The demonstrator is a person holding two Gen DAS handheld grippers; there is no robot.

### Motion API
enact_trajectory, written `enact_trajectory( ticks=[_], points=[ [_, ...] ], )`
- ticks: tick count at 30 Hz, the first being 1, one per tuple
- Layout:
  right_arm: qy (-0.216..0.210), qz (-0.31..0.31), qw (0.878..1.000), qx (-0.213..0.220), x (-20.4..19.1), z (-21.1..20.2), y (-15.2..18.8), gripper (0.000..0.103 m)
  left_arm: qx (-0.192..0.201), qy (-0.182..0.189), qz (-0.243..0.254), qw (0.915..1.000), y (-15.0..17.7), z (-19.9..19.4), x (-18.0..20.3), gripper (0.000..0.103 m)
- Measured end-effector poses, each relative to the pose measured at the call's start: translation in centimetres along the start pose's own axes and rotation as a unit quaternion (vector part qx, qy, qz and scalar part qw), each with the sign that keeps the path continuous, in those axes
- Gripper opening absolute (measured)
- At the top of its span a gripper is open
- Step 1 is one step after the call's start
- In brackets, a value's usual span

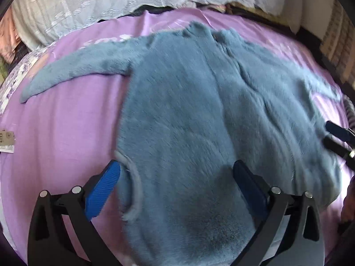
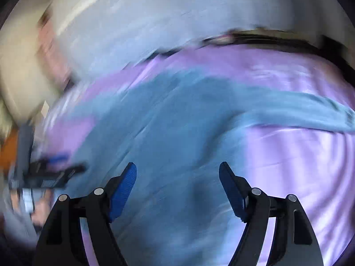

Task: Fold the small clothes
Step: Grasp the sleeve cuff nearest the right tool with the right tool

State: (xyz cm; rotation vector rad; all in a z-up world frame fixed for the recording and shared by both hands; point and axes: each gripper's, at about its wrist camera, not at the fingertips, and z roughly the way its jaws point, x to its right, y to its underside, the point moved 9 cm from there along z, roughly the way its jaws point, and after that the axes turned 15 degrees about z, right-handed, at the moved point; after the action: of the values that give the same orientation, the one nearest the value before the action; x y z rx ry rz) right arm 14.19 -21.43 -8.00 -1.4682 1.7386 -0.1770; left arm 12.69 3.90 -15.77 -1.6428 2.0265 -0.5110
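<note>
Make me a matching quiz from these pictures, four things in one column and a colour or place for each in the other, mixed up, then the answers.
Things:
1. sweater
2. sheet
3. paper tag
4. pillow

Matches:
A. lilac
B. white, at the far edge of the bed
C. fluffy grey-blue, spread flat
D. at the left edge in the left wrist view

Pairs: 1-C, 2-A, 3-D, 4-B

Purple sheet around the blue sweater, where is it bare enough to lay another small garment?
Bare purple sheet lies between the blue sweater, under its outstretched sleeve, and the paper tag at the edge. The right wrist view, though blurred, shows more below the other sleeve. The middle is covered.
</note>
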Motion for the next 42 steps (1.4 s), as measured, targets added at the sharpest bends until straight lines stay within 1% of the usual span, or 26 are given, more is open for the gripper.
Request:
enact_trajectory(
  ticks=[1,2,3,5,7,8,10,12,13,14,15,17,18,19,20,21,22,23,24,25,27,31,33,35,37,42],
  points=[
    [0.025,0.046,0.998,0.021,2.9,-0.3,-2.0,0.076,0.003,-0.002,-0.008,1.0000,-0.5,-0.3,-0.6,0.099],
    [0.044,0.084,0.995,0.036,5.2,-0.5,-3.2,0.070,0.008,-0.005,-0.019,0.9998,-1.4,-0.7,-1.3,0.099],
    [0.068,0.144,0.986,0.057,8.7,-1.0,-4.8,0.062,0.012,-0.010,-0.026,0.9995,-2.4,-0.9,-1.8,0.099],
    [0.089,0.236,0.964,0.078,14.0,-1.4,-6.4,0.060,0.014,-0.016,-0.034,0.9992,-4.7,-0.8,-2.2,0.099],
    [0.106,0.333,0.932,0.093,19.3,-1.5,-7.2,0.060,0.012,-0.010,-0.035,0.9993,-6.7,-0.2,-1.9,0.099],
    [0.106,0.356,0.924,0.094,20.4,-1.3,-7.2,0.060,0.006,-0.003,-0.035,0.9994,-8.1,0.5,-1.2,0.099],
    [0.107,0.426,0.892,0.102,23.1,-0.5,-7.5,0.060,-0.006,0.007,-0.028,0.9996,-10.3,2.0,0.7,0.099],
    [0.108,0.461,0.875,0.100,23.9,0.6,-8.0,0.069,-0.014,0.011,-0.017,0.9997,-11.9,3.1,2.6,0.099],
    [0.113,0.483,0.862,0.107,24.5,1.3,-8.7,0.070,-0.019,0.014,-0.008,0.9997,-12.6,3.7,3.7,0.099],
    [0.116,0.495,0.854,0.113,24.9,1.6,-9.1,0.070,-0.026,0.017,0.000,0.9995,-13.5,4.5,5.0,0.099],
    [0.119,0.521,0.835,0.129,25.8,2.0,-9.9,0.070,-0.029,0.020,0.002,0.9994,-14.3,5.2,6.2,0.099],
    [0.120,0.555,0.808,0.155,27.4,2.1,-10.8,0.070,-0.038,0.025,0.002,0.9990,-15.3,6.7,7.9,0.099],
    [0.117,0.576,0.790,0.172,28.4,2.1,-11.0,0.069,-0.041,0.026,-0.003,0.9988,-15.5,7.4,8.4,0.099],
    [0.115,0.589,0.777,0.190,29.2,2.0,-11.2,0.068,-0.041,0.026,-0.006,0.9988,-15.7,8.0,8.8,0.099],
    [0.115,0.592,0.771,0.205,29.8,1.8,-11.3,0.062,-0.045,0.025,-0.009,0.9986,-15.7,9.2,9.4,0.099],
    [0.118,0.590,0.770,0.214,30.3,1.6,-11.3,0.054,-0.053,0.027,-0.008,0.9982,-15.4,10.4,9.7,0.099],
    [0.125,0.579,0.774,0.224,30.5,1.6,-11.4,0.049,-0.061,0.023,-0.003,0.9979,-14.9,11.6,10.0,0.099],
    [0.132,0.566,0.779,0.233,30.9,1.6,-11.4,0.031,-0.047,0.004,0.007,0.9988,-14.6,12.3,10.1,0.099],
    [0.150,0.552,0.782,0.247,31.7,1.5,-11.1,0.017,-0.028,-0.007,0.014,0.9995,-14.7,11.8,10.3,0.099],
    [0.163,0.545,0.782,0.255,32.3,1.3,-10.8,0.011,-0.021,-0.012,0.021,0.9995,-14.8,11.4,10.5,0.099],
    [0.161,0.527,0.794,0.256,32.2,1.2,-11.3,0.009,-0.018,-0.010,0.028,0.9994,-14.7,11.4,10.7,0.099],
    [0.132,0.476,0.824,0.277,30.1,-0.3,-12.9,0.008,-0.016,0.027,0.006,0.9995,-14.6,11.1,9.8,0.099],
    [0.116,0.450,0.839,0.282,28.6,-1.1,-13.9,0.008,-0.017,0.030,0.000,0.9994,-14.6,10.2,8.3,0.099],
    [0.104,0.420,0.857,0.280,26.8,-1.2,-14.8,0.008,-0.003,0.004,-0.005,1.0000,-15.2,8.8,5.8,0.099],
    [0.094,0.400,0.870,0.274,25.6,-0.8,-15.4,0.008,0.007,-0.028,-0.015,0.9995,-15.5,7.7,2.5,0.099],
    [0.058,0.352,0.902,0.243,21.5,0.7,-16.3,0.008,-0.016,-0.111,-0.069,0.9913,-13.1,8.3,-7.6,0.099]
  ],
)
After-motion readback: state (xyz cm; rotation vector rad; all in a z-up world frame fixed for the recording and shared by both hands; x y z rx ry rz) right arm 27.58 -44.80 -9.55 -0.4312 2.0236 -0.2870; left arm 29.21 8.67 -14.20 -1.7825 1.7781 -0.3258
